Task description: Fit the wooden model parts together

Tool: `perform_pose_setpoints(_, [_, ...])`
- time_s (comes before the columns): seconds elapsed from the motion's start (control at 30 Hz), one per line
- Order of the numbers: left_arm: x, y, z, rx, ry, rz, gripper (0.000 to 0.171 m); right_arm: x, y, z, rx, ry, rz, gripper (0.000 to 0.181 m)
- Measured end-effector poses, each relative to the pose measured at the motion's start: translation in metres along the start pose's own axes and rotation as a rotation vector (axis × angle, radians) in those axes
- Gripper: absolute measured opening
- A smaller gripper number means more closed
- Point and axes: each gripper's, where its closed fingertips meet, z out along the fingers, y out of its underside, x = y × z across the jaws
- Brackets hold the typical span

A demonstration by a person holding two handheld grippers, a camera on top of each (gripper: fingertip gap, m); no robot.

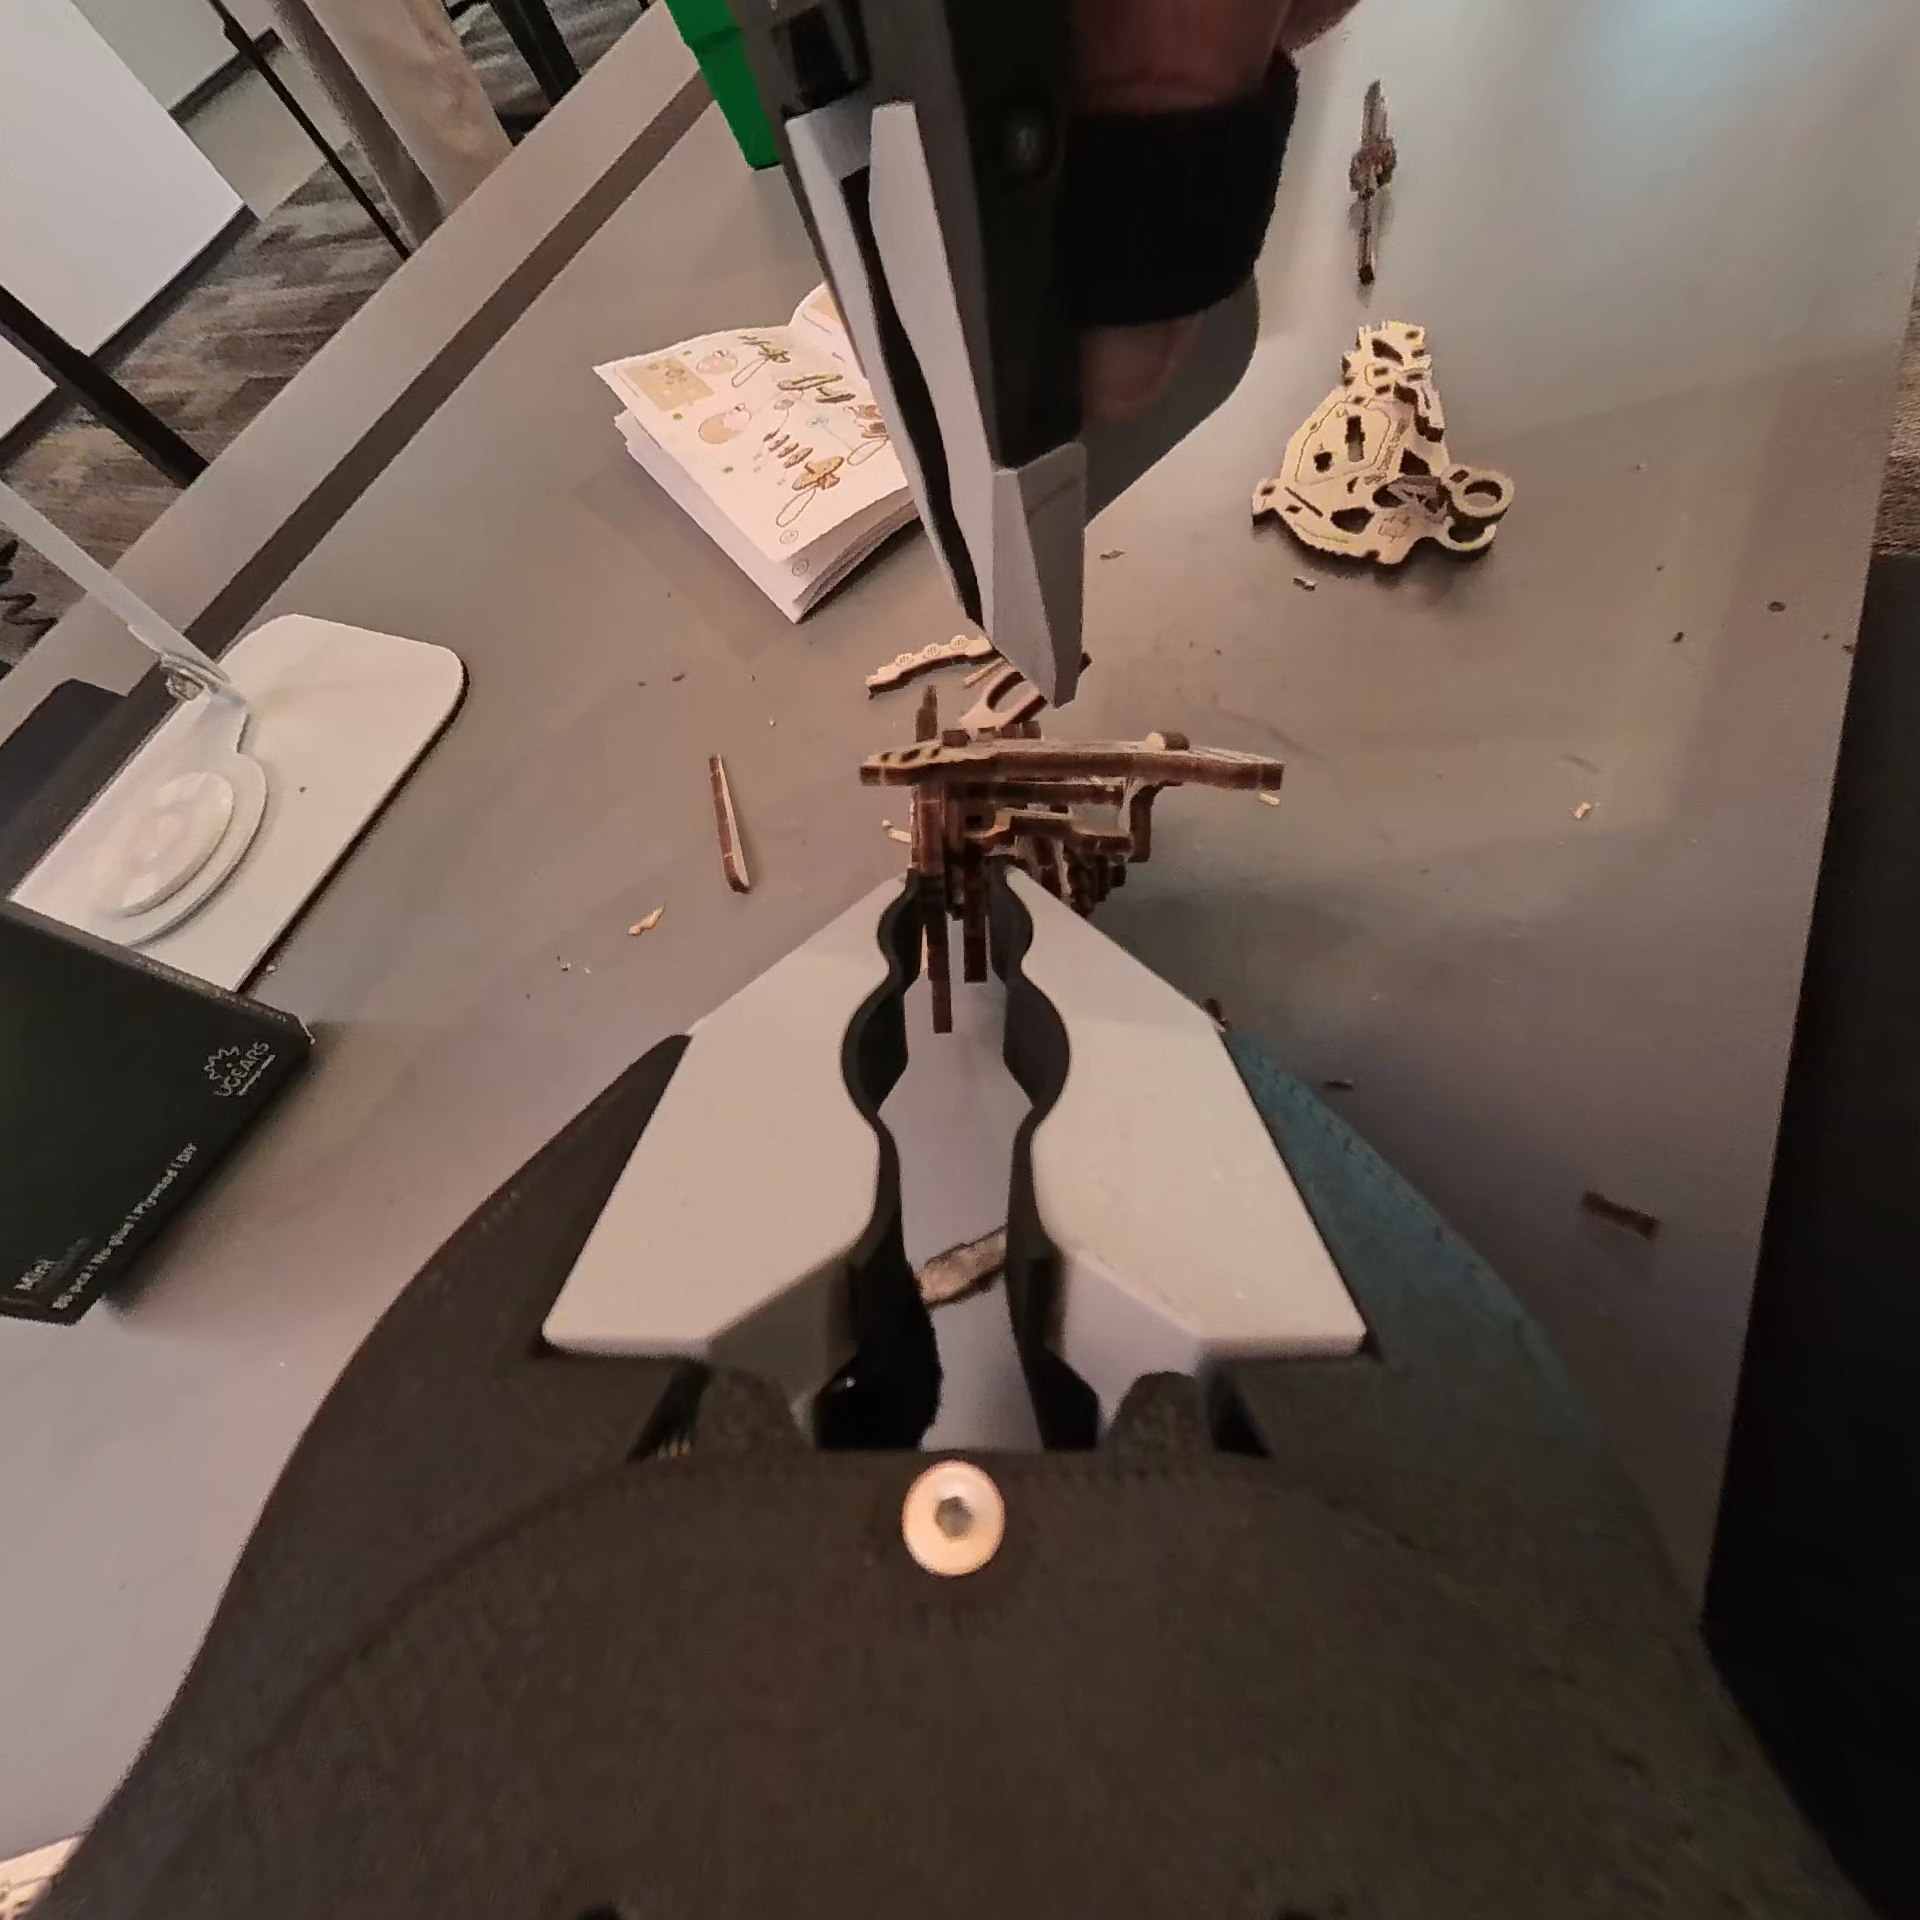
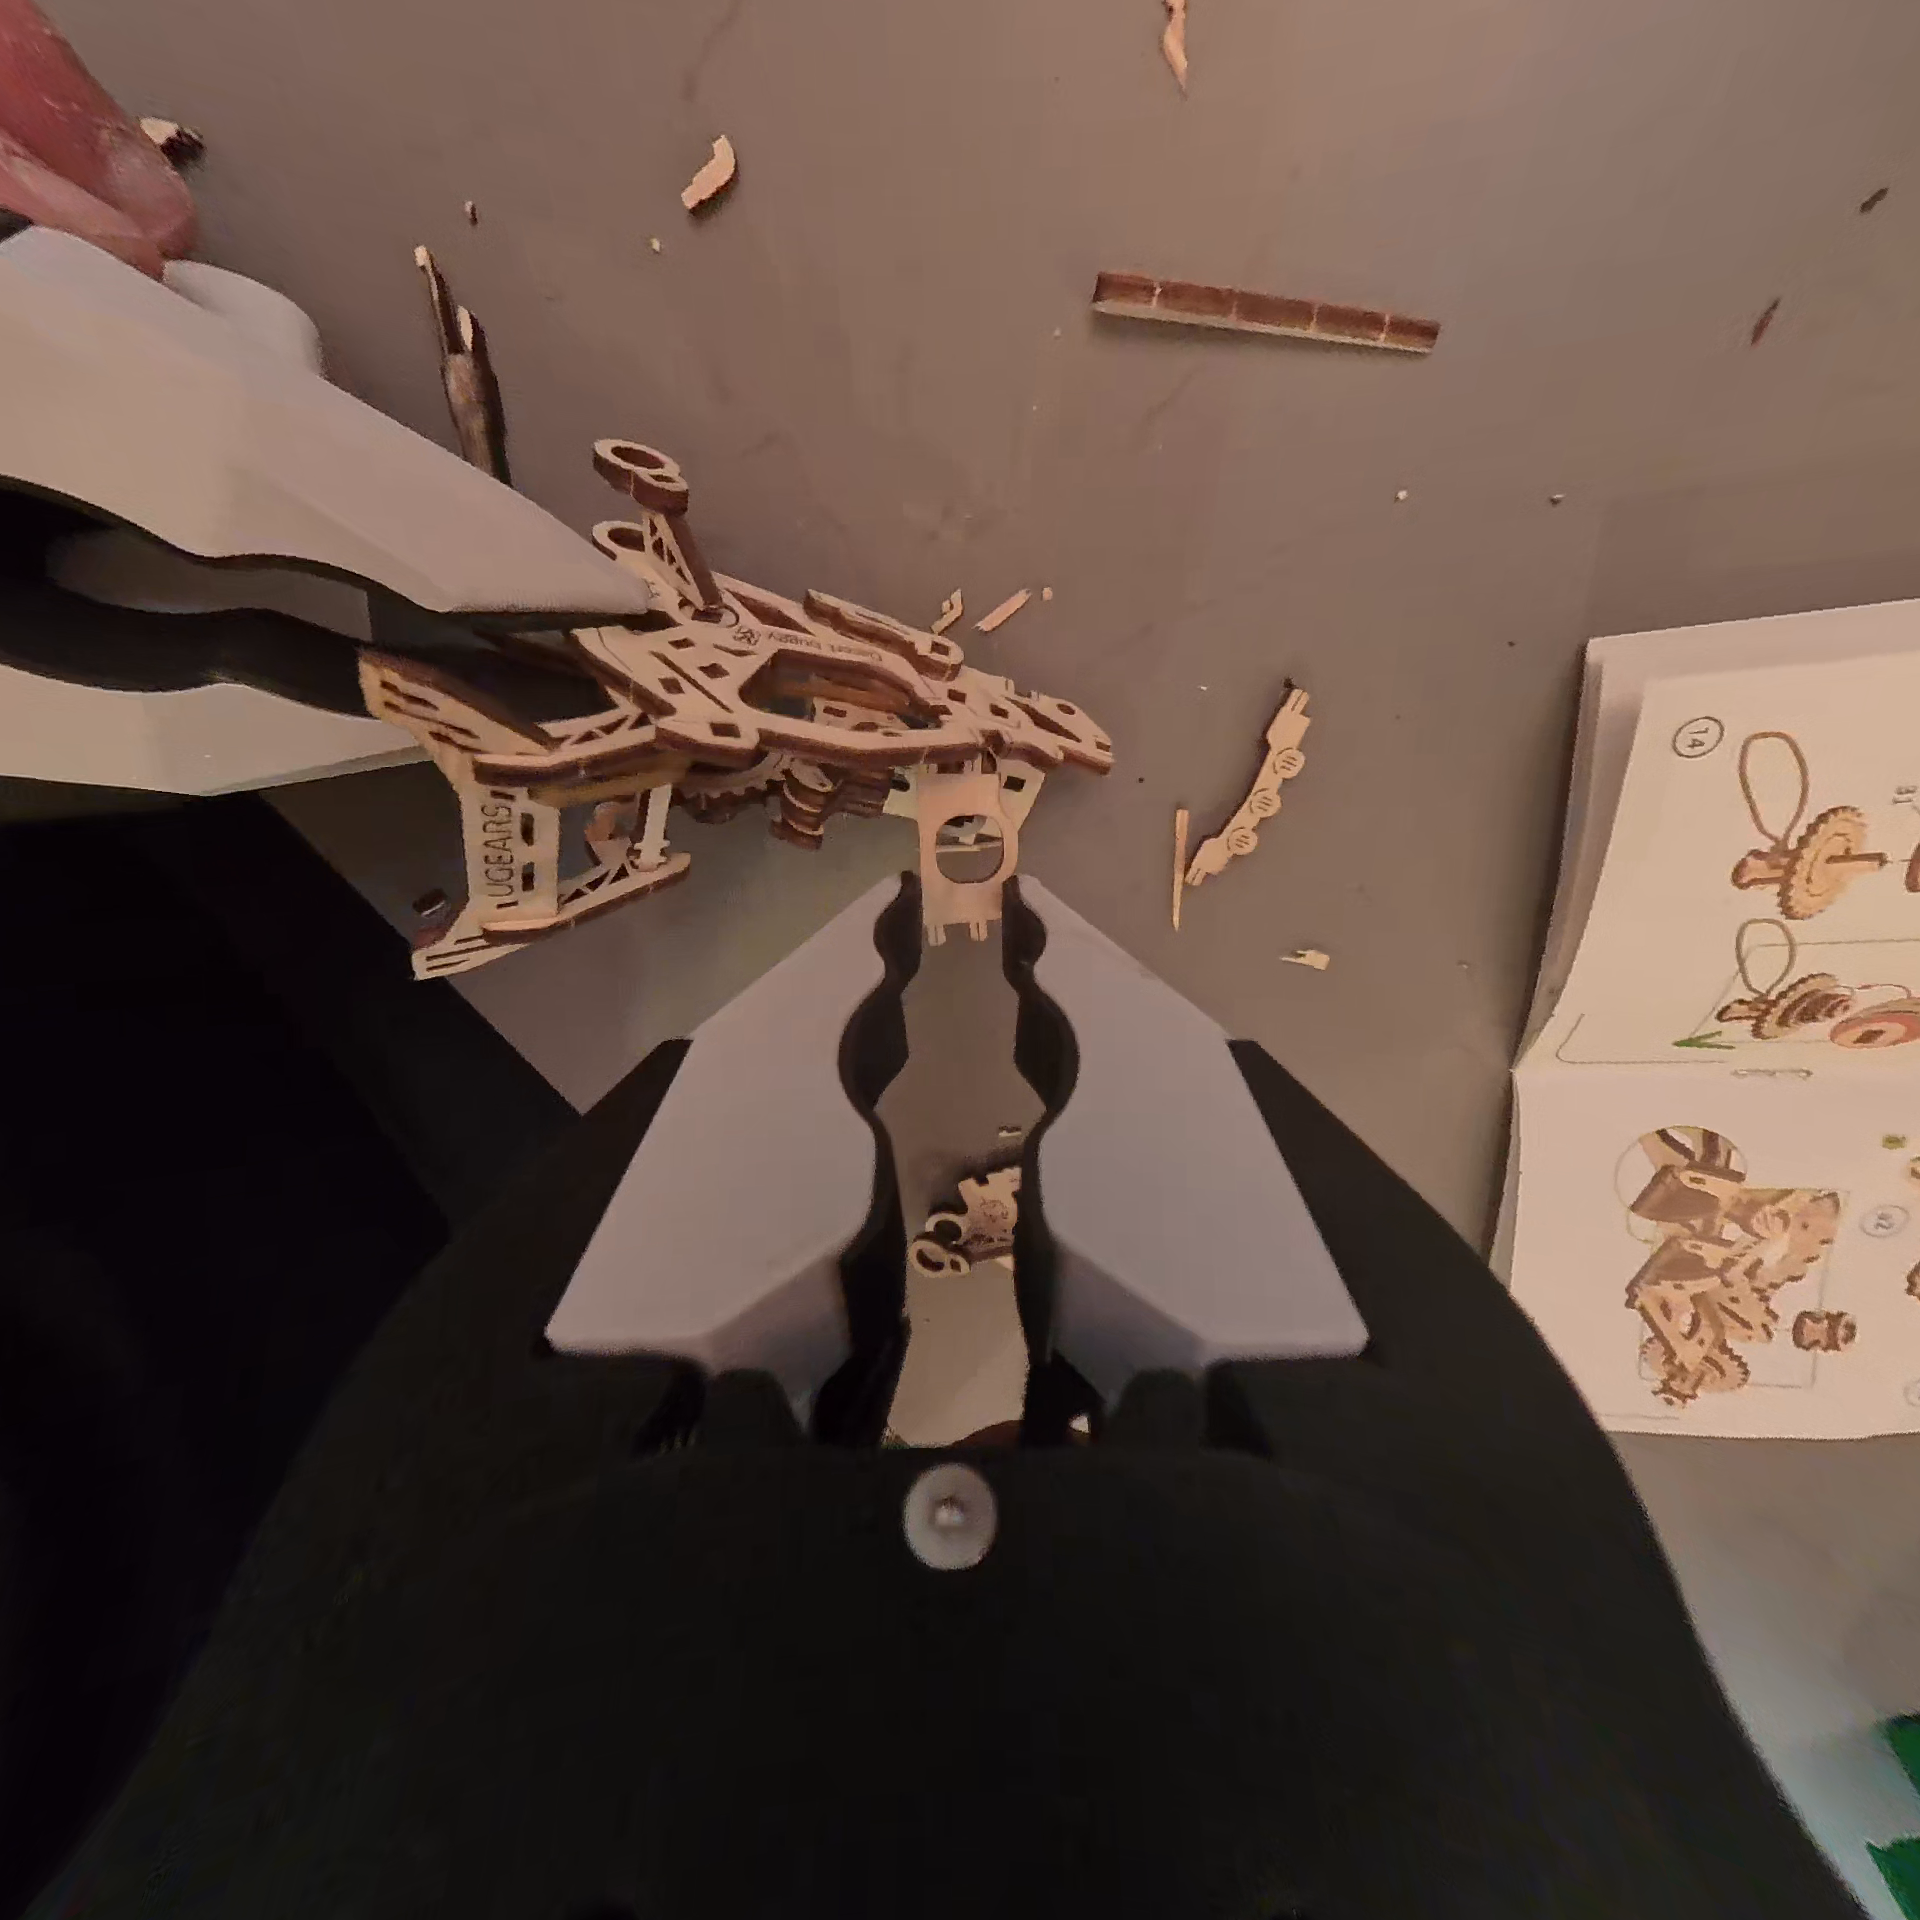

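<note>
- My left gripper (image 1: 961, 914) is clamped on the half-built wooden model (image 2: 727, 717), held clear of the grey table (image 2: 1351, 520).
- My right gripper (image 2: 961, 904) pinches a small flat part with a round hole (image 2: 964, 842), touching the model's underside.
- Risk: tabs misaligned, push snaps thin ply or twists the model in my left grip.
- Receiving slot hidden under the model; can't judge seating.

Pale laser-cut wooden model (image 2: 748, 717), dark-edged, over a matt grey table (image 2: 1351, 499); paper booklet (image 2: 1704, 1039).
</note>
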Motion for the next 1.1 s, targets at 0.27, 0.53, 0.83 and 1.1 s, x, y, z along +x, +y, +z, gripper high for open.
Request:
perform_pose_setpoints(0.27, [0.001, -0.006, 0.001, 0.008, -0.023, 0.043, 0.010, 0.000, -0.002, -0.004, -0.044, 0.016, -0.007, 0.012])
perform_pose_setpoints(0.53, [-0.001, -0.005, 0.001, 0.014, -0.023, 0.032, 0.010, 0.004, -0.008, -0.002, -0.017, 0.012, 0.029, 0.012])
perform_pose_setpoints(0.83, [-0.004, -0.002, 0.002, 0.017, -0.023, -0.010, 0.010, 0.002, -0.010, 0.005, 0.120, -0.002, 0.089, 0.012])
perform_pose_setpoints(1.1, [-0.005, 0.001, 0.003, 0.016, -0.014, -0.039, 0.010, 0.004, -0.012, 0.013, 0.245, -0.001, 0.121, 0.012])
